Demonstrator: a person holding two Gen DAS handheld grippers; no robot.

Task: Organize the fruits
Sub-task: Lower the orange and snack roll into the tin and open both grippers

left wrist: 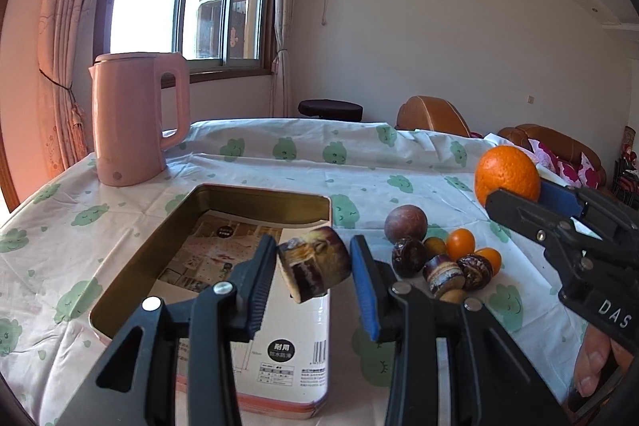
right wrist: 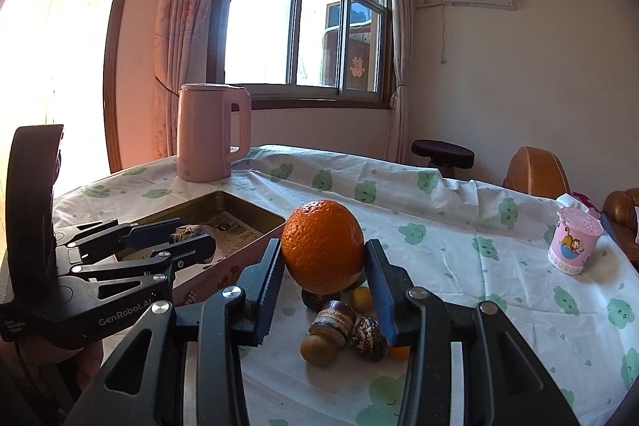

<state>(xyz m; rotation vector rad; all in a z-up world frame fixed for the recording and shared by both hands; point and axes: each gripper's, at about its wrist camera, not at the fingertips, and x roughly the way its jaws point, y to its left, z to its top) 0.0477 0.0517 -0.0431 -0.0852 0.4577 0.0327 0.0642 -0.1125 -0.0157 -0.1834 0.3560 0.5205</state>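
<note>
Left wrist view: my left gripper [left wrist: 313, 262] clamps brown fruit piece [left wrist: 315, 260] between pads, tin [left wrist: 255, 196] just beyond and below. My right gripper [right wrist: 324, 262] grips orange [right wrist: 322, 252] above fruit pile [right wrist: 343, 326]. Carrying step; next, I'd judge, lower over tin, release.

Each view is taken from a wrist, close over the table [left wrist: 247, 162], faced toward the far window [right wrist: 303, 26]. The kettle [left wrist: 135, 118] and tin [right wrist: 223, 210] are shared (both left).

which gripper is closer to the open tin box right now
Left. The left gripper holds a brown fruit piece right over the tin box near its rim; the right gripper holds the orange off beside it, above the fruit pile.
</note>
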